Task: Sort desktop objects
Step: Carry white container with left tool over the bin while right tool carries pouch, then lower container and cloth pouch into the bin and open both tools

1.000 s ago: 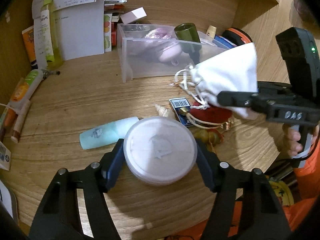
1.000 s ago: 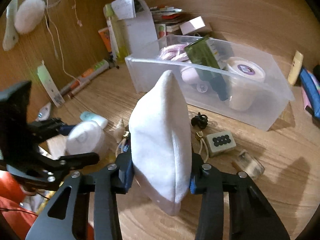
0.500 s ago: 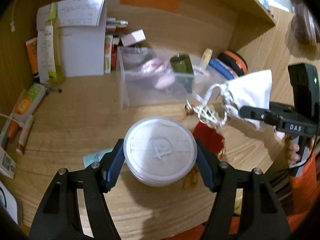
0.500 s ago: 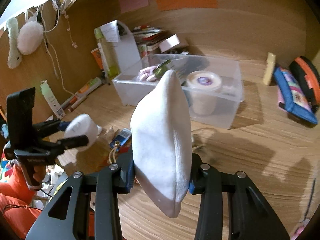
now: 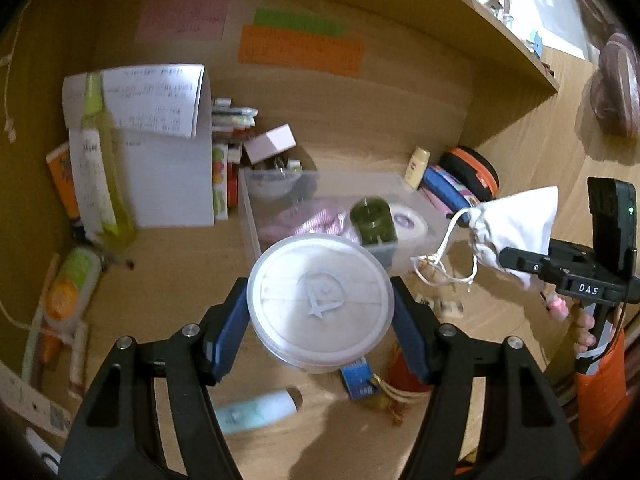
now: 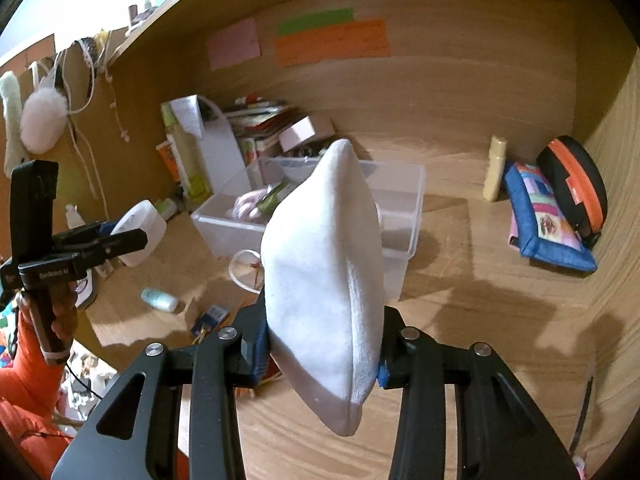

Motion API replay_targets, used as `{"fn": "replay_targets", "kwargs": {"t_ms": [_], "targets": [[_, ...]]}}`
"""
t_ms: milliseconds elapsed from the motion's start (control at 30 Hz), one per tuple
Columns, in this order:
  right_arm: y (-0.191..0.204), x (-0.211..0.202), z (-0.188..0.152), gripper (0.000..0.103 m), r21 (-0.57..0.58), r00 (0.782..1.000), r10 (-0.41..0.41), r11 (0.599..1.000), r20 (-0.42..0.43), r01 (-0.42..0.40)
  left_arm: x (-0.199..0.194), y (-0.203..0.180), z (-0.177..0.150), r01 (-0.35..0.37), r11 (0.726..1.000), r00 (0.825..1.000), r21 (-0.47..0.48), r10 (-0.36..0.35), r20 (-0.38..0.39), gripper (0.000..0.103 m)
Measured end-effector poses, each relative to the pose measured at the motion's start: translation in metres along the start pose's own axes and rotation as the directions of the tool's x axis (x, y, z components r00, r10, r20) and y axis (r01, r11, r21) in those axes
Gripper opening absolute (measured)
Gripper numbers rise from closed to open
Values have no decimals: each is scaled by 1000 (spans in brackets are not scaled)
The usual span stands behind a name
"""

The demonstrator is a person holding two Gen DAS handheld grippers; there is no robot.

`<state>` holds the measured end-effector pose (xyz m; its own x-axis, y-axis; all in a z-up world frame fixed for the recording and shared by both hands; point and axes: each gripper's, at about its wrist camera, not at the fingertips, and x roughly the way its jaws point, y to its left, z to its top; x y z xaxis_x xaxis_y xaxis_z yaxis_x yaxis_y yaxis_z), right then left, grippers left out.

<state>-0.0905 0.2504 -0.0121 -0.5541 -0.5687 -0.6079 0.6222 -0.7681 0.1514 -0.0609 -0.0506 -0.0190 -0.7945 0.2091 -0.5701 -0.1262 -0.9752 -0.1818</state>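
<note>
The round translucent container (image 5: 319, 305) sits clamped between the blue pads of the left gripper (image 5: 320, 320), lid facing the camera, held in the air above the desk. The white drawstring pouch (image 6: 326, 280) is pinched edge-on in the right gripper (image 6: 322, 354), whose jaws stand narrowly apart and press its cloth on both sides; it too is clear of the desk.

Beyond both lies the clear plastic bin (image 5: 280, 204), standing on the wooden desk (image 6: 460, 264) toward the far wall, with a dark green bottle (image 5: 375, 222) and a roll of tape (image 5: 406, 222) inside it. On the desk near the grippers lie a pale blue tube (image 5: 258, 410) and a small blue box (image 5: 359, 380). The far wall carries pink, green and orange paper notes (image 6: 332, 42). A blue pencil case (image 6: 546, 220) and an orange-trimmed black case (image 6: 576, 184) rest at the right, against the side panel.

Only the left wrist view shows the pouch's gathered neck and its cords (image 5: 444, 264) dangling free, and the tall yellow-green bottle (image 5: 102, 168) against white paper sheets at the far left. Only the right wrist view shows the fluffy white pompom (image 6: 42, 120) hanging on the left panel, and the container from its side, held by the other gripper with a hand (image 6: 60, 312) on its handle.
</note>
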Motion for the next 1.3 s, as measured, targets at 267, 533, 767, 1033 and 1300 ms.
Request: {"fn": "replay_targets", "kwargs": {"t_ms": [267, 533, 767, 1033, 1300], "targets": [[-10, 9, 24, 36, -9, 1000, -2, 1000, 18, 2, 10, 5, 27, -3, 1000, 999, -7, 4, 42, 67], [-20, 30, 43, 36, -11, 1000, 0, 1000, 13, 0, 41, 14, 50, 1, 1000, 1000, -11, -1, 14, 67], [-31, 65, 49, 36, 24, 999, 19, 1000, -39, -18, 85, 14, 69, 26, 999, 999, -19, -27, -47, 67], [-36, 97, 68, 36, 3, 997, 13, 1000, -71, -13, 124, 13, 78, 36, 999, 997, -31, -38, -67, 67], [-13, 130, 77, 36, -67, 998, 13, 998, -63, -17, 136, 25, 73, 84, 994, 993, -75, -90, -82, 65]]}}
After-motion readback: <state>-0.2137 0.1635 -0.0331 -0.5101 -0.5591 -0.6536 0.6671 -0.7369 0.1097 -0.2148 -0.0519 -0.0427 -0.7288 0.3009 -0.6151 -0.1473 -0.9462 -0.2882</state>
